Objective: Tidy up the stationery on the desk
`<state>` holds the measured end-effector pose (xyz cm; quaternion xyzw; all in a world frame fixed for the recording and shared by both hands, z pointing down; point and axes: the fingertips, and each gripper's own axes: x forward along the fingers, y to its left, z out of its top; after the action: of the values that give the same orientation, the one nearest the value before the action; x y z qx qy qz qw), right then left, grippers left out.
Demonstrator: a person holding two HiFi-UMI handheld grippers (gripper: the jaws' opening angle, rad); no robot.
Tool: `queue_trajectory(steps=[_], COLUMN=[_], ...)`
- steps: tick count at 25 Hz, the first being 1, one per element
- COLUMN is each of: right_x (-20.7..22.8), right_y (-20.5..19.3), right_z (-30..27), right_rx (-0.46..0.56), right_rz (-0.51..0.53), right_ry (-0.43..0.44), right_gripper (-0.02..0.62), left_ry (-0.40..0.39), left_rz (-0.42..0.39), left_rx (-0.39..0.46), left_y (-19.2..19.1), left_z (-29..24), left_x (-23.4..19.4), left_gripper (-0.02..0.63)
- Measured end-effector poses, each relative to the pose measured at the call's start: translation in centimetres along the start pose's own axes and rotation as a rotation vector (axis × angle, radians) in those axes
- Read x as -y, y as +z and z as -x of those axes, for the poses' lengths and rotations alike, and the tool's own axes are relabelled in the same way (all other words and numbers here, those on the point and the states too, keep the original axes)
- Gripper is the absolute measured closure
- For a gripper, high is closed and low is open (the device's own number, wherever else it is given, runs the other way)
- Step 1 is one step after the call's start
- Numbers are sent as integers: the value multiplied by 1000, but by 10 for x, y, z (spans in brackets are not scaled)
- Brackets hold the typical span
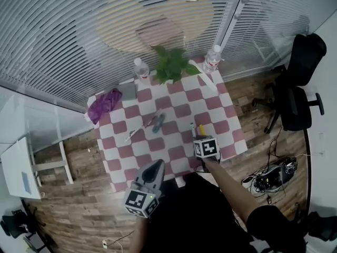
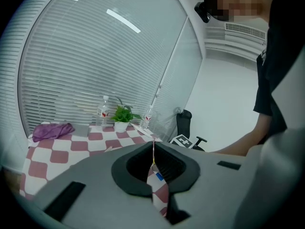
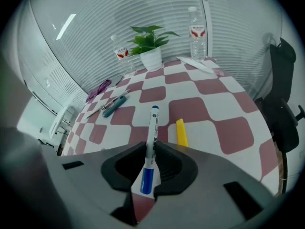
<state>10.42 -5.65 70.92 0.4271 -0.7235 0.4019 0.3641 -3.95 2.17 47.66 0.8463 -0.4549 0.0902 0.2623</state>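
Right gripper (image 3: pixel 151 149) has its fingers clamped on a white marker (image 3: pixel 152 132), blue cap tucked back behind them and the barrel poking out ahead over the checkered desk (image 3: pixel 205 109). Just right of those fingers a yellow bar (image 3: pixel 181 132) lies flat on the desk, and farther ahead to their left sits a teal pen (image 3: pixel 114 105). Left gripper (image 2: pixel 153 149): fingers pressed tight together, nothing between them, the desk stretching ahead and left of them.
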Motion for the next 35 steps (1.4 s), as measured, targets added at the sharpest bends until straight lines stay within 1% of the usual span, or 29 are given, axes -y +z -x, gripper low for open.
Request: queue_trajectory(steps=[6, 13, 16, 19, 22, 24, 26, 29, 33, 35], right_x=[12, 13, 10, 7, 4, 0, -4, -14, -41, -52], right_y=[-12, -9, -7, -4, 1, 4, 8, 15, 26, 28], right_z=[-4, -6, -4, 3, 14, 24, 38, 58, 89, 100], right_rx=[-22, -5, 10, 38, 88, 133, 171, 224, 326, 345], right_rz=[-9, 35, 31, 37, 81, 79, 89, 136, 151, 162], right_ry=[17, 28, 53, 67, 64, 77, 80, 86, 129, 142], right_gripper=[514, 506, 477, 468, 468, 468, 468, 468, 493, 503], left_ry=[19, 64, 87, 103, 122, 135, 135, 131, 119, 110], left_rz=[0, 17, 27, 33, 36, 56, 80, 93, 68, 59], left_rx=[-2, -2, 2, 3, 2, -1, -2, -8, -39, -39], left_y=[-6, -15, -18, -22, -26, -29, -31, -34, -31, -24], left_z=[-7, -6, -4, -3, 1, 6, 10, 14, 15, 14], left_x=[23, 38, 42, 45, 45, 41, 36, 23, -4, -18], left_gripper=[572, 572, 572, 572, 572, 572, 572, 572, 572, 572])
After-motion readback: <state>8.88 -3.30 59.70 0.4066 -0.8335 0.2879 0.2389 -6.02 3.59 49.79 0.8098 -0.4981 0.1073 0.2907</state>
